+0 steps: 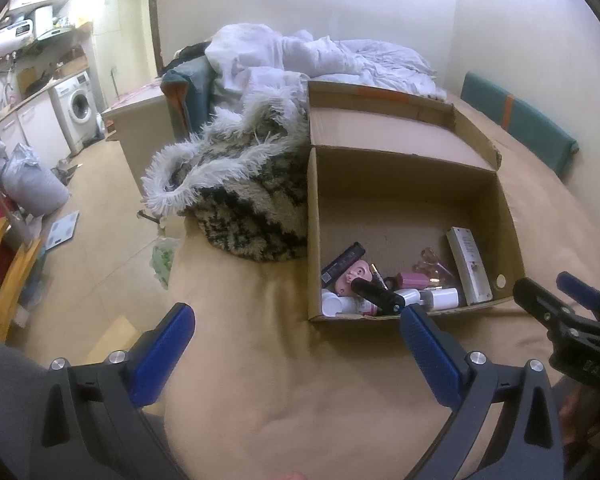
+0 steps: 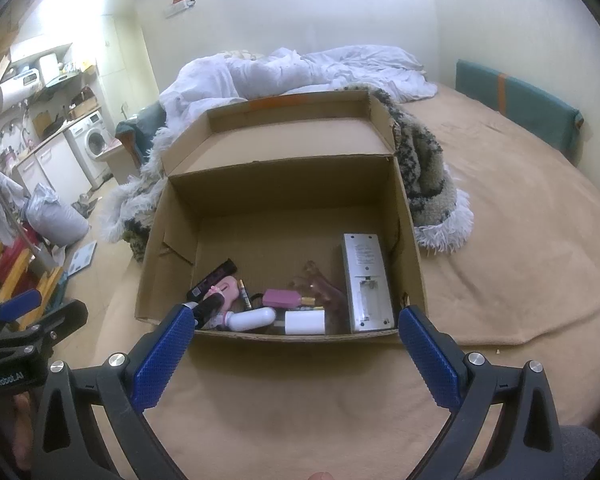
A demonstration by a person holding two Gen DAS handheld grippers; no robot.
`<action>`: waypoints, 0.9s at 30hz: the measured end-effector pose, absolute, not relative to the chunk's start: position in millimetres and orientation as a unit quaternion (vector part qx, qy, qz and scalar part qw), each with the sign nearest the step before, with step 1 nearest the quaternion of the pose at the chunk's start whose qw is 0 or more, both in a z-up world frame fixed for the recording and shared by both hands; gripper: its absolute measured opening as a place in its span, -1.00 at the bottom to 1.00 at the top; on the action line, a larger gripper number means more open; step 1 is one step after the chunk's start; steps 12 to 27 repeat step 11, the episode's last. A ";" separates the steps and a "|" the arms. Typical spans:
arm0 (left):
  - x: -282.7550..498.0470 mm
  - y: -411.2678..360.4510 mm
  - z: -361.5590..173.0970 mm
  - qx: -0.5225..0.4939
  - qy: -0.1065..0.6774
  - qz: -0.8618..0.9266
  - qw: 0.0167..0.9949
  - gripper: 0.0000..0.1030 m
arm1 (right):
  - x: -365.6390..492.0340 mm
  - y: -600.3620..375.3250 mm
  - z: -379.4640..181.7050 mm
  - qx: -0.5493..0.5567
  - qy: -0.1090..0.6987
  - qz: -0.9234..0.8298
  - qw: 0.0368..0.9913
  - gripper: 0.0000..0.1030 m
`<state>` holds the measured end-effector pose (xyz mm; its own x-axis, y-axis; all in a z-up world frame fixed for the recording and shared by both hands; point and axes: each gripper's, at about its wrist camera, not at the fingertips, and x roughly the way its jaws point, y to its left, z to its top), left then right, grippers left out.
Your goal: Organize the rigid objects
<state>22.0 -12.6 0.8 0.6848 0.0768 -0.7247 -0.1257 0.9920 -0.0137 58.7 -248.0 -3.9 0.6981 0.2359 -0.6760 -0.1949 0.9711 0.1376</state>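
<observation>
Both our claws (image 2: 294,334) gape empty | white remote (image 2: 367,282) ahead-right in box (image 2: 410,236) (stiff, light): pinch long edges.

The near wall of the open brown cardboard box (image 2: 278,216) hides the lower parts of the small things piled along it, and the blue pad of one finger covers the black cylinder's end at lower centre. The print on the long white rectangular remote-like slab (image 2: 367,282) is too small to read. Shelf clutter at upper left is blurred.
</observation>
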 end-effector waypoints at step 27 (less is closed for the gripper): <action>25.2 -12.2 -1.0 -0.040 0.402 0.057 0.913 0.99 | 59.6 -244.8 -2.1 0.027 0.367 0.122 0.922 1.00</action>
